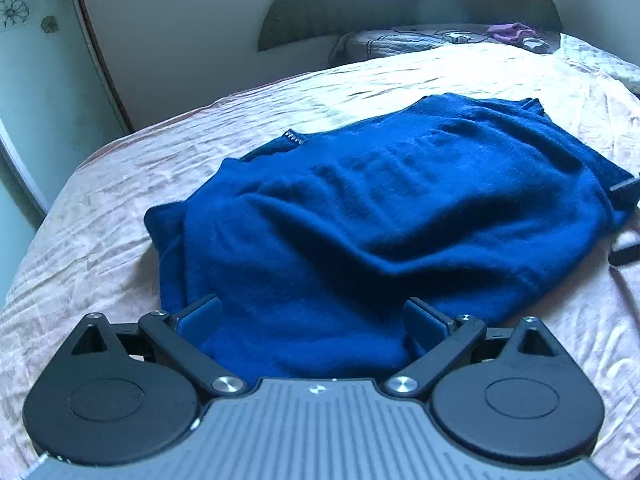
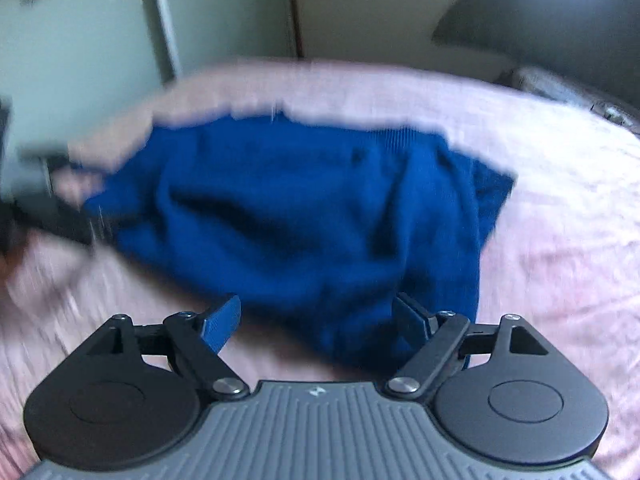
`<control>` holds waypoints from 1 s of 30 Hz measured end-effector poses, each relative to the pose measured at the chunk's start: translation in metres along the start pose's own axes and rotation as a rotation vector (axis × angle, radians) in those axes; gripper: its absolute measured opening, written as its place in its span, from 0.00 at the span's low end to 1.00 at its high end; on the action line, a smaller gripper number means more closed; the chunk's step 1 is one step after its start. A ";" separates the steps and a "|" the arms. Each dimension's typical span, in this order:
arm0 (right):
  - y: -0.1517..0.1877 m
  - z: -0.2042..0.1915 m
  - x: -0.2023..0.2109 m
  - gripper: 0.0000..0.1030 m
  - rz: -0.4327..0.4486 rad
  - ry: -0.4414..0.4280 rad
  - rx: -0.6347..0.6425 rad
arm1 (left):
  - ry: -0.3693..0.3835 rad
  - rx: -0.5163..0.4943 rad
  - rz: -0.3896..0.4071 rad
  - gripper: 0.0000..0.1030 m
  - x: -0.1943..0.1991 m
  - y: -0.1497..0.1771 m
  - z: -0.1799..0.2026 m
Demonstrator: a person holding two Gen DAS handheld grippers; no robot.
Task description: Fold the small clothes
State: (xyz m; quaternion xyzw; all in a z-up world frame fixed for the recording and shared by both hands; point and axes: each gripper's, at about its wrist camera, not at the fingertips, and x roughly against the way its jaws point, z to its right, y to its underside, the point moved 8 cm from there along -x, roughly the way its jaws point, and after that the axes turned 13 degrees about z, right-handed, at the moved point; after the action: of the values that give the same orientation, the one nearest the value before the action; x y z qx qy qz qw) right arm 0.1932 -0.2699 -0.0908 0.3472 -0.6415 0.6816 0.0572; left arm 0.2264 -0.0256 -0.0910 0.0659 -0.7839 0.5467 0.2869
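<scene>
A blue knit sweater (image 1: 360,208) lies rumpled on a pale pink bedspread (image 1: 100,216). My left gripper (image 1: 312,320) is open, its blue pads wide apart over the sweater's near edge, with cloth between them but not pinched. In the right wrist view, which is blurred by motion, the sweater (image 2: 304,216) lies ahead and my right gripper (image 2: 316,324) is open over its near right corner. The right gripper's dark fingers also show at the right edge of the left wrist view (image 1: 624,220).
The bed (image 2: 560,220) fills both views. A pillow (image 1: 400,42) with a purple cloth (image 1: 512,32) lies at the head by a dark headboard (image 1: 304,20). A wardrobe with flower print (image 1: 36,60) stands left of the bed.
</scene>
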 end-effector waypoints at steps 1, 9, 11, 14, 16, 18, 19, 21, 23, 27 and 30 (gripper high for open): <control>0.003 0.001 0.005 0.80 0.004 0.007 0.010 | 0.000 -0.006 0.001 0.96 0.000 -0.002 0.002; 0.005 0.058 0.045 0.81 0.186 0.097 -0.355 | 0.034 0.006 0.004 0.97 -0.007 -0.020 0.020; 0.017 0.065 0.039 0.81 0.179 0.110 -0.402 | 0.045 0.013 0.010 0.97 -0.010 -0.029 0.026; 0.024 0.066 0.039 0.81 0.186 0.092 -0.473 | 0.070 0.019 0.020 0.97 -0.020 -0.049 0.038; 0.028 0.067 0.041 0.81 0.210 0.076 -0.523 | 0.096 0.026 0.011 0.98 -0.030 -0.062 0.050; 0.029 0.070 0.043 0.81 0.231 0.064 -0.560 | 0.127 0.027 0.000 0.99 -0.042 -0.074 0.064; 0.031 0.071 0.044 0.81 0.242 0.052 -0.577 | 0.138 0.027 -0.004 0.99 -0.047 -0.080 0.071; 0.032 0.073 0.042 0.81 0.261 0.038 -0.603 | 0.147 0.024 -0.009 0.99 -0.058 -0.091 0.087; 0.034 0.077 0.043 0.81 0.274 0.020 -0.629 | 0.148 0.007 -0.017 0.99 -0.071 -0.102 0.103; 0.032 0.084 0.040 0.81 0.296 0.002 -0.669 | 0.124 -0.021 -0.024 0.99 -0.092 -0.120 0.130; 0.031 0.085 0.036 0.80 0.308 0.001 -0.666 | 0.072 -0.031 -0.011 0.99 -0.102 -0.127 0.144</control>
State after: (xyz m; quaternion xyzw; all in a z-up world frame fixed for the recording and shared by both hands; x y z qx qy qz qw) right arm 0.1841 -0.3662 -0.1023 0.2087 -0.8731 0.4360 0.0641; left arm 0.3094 -0.2255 -0.0744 0.0463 -0.7812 0.5346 0.3189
